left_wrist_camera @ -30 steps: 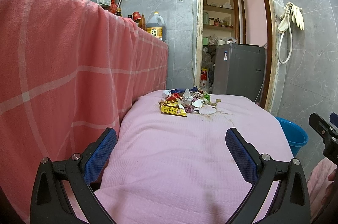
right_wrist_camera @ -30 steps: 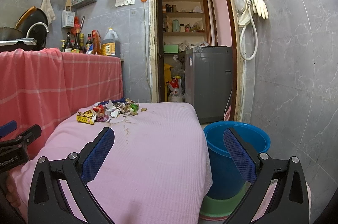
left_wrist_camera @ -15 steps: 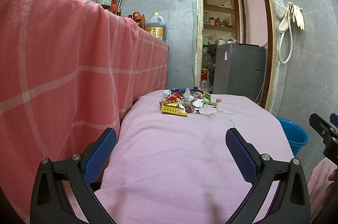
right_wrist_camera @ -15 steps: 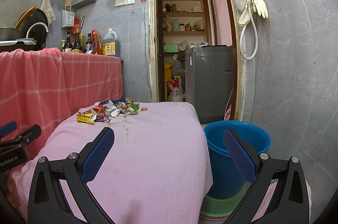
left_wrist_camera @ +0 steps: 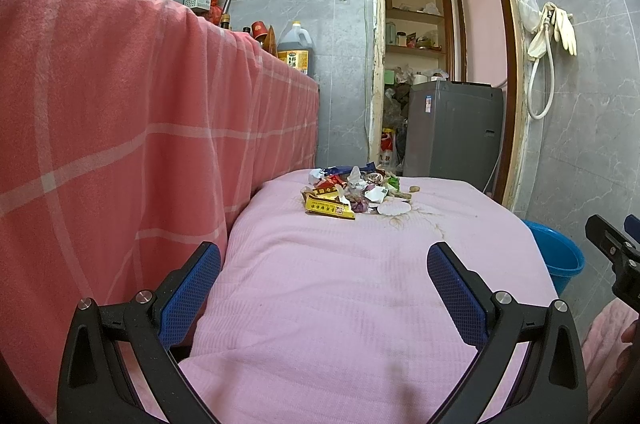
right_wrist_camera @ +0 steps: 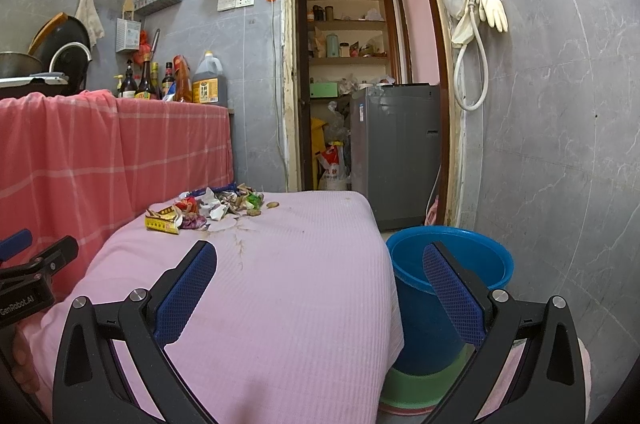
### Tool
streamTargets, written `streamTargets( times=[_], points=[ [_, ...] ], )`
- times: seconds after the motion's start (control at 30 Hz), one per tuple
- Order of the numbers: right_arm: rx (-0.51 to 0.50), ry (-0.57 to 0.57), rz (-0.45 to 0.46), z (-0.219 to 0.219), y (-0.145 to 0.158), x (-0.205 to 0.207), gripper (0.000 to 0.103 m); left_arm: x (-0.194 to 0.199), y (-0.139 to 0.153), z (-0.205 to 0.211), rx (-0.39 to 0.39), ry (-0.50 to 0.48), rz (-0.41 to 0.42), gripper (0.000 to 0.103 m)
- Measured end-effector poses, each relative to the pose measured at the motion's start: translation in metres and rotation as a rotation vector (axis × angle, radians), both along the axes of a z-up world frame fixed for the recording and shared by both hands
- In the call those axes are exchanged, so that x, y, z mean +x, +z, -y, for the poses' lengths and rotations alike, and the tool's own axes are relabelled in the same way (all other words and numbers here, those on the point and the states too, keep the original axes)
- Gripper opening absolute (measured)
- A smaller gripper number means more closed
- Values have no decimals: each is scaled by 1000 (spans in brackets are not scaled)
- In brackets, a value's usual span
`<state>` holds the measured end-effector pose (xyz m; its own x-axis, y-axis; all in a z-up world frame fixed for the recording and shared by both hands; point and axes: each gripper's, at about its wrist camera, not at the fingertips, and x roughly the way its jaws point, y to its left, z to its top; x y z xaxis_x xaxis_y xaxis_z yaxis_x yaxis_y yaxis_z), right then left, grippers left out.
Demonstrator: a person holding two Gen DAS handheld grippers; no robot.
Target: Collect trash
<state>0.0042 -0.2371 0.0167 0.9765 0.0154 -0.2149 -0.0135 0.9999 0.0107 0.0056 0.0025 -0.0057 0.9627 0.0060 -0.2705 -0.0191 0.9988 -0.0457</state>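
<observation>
A pile of trash, with wrappers, paper scraps and a yellow packet, lies at the far end of the pink-covered table. It also shows in the right wrist view. A blue bucket stands on the floor at the table's right side; its rim shows in the left wrist view. My left gripper is open and empty over the table's near end. My right gripper is open and empty, over the table's right edge with its right finger in front of the bucket.
A counter draped in a red checked cloth runs along the left, with bottles and a wok on top. A doorway with a grey washing machine is behind the table. A tiled wall is on the right.
</observation>
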Motion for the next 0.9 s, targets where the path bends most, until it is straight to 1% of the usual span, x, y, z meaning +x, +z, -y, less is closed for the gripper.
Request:
streamTargets(
  times=[0.23, 0.43, 0.53, 0.77, 0.9],
  points=[
    [6, 2, -9, 1, 0, -2, 103, 5, -1, -1, 6, 12, -11, 101],
    [20, 10, -33, 1, 0, 4, 103, 15, 4, -5, 11, 40, -10, 101],
    [21, 23, -29, 1, 5, 10, 103, 21, 7, -6, 23, 44, -7, 101],
    [26, 77, 3, -1, 22, 36, 103, 50, 18, -10, 28, 53, -14, 101],
    [63, 123, -2, 1, 31, 61, 103, 73, 23, -12, 47, 60, -29, 101]
  ],
)
